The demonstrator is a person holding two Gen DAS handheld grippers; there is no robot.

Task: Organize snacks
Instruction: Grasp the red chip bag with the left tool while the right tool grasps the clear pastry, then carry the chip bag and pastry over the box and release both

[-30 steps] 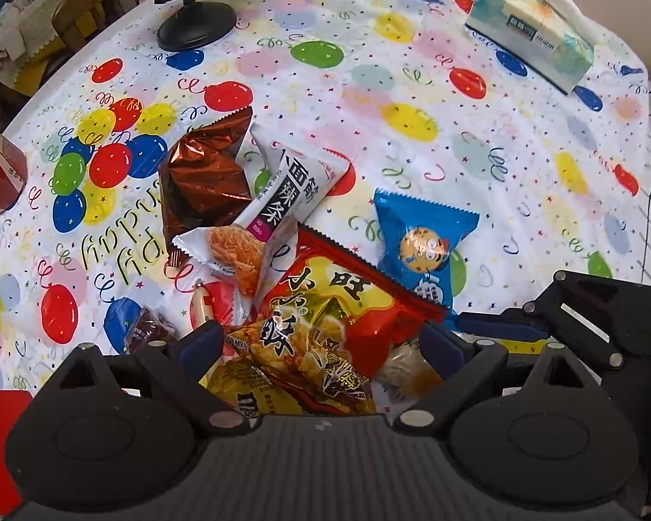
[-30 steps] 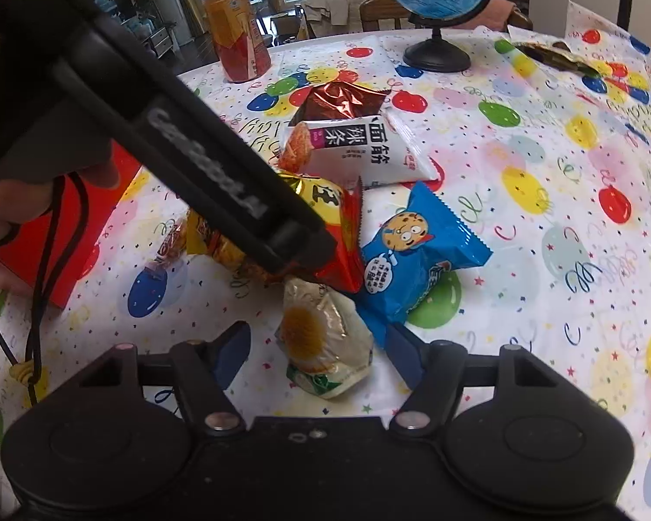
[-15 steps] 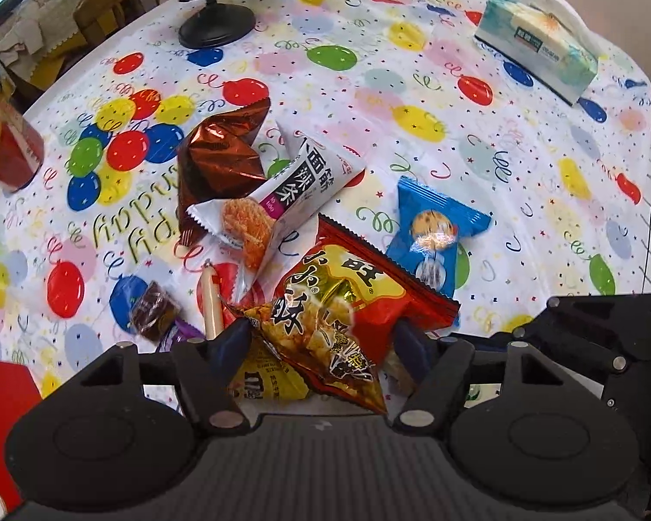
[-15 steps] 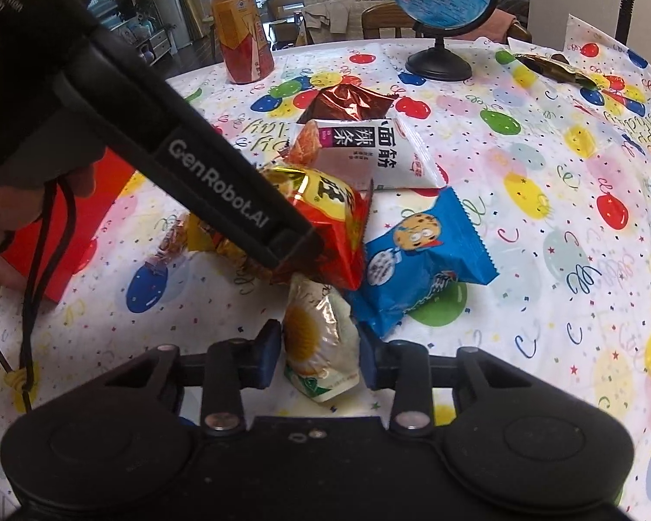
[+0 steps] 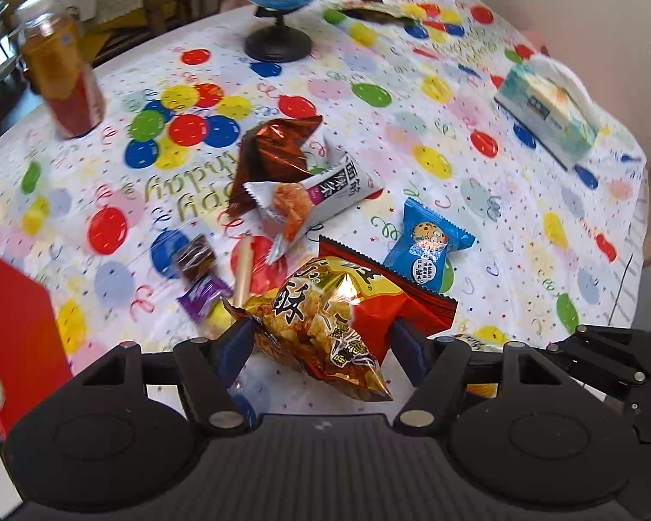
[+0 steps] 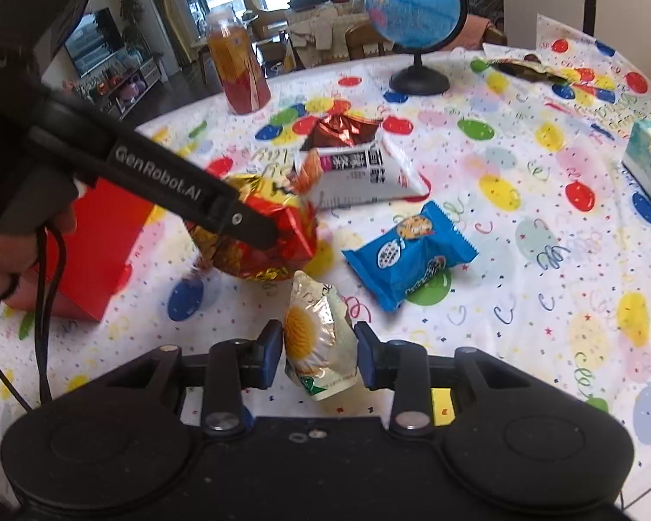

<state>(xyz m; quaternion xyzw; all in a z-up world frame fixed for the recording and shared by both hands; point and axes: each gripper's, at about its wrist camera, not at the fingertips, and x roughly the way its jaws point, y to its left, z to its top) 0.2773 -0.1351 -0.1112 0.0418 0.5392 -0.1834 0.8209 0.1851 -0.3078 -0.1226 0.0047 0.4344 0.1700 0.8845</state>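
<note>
On the left claw (image 6: 269,234) arm "GenRobot.AI" – closing on red-gold bag (image 5: 334,317), right claw (image 6: 319,354) pinching daisy packet (image 6: 319,338)

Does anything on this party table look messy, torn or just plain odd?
Yes, one thing: a torn-open dark wrapper lies at the table's far edge, beyond the globe. The other snacks are scattered loosely, the white packet overlapping the shiny brown packet. Nothing looks spilled.
</note>
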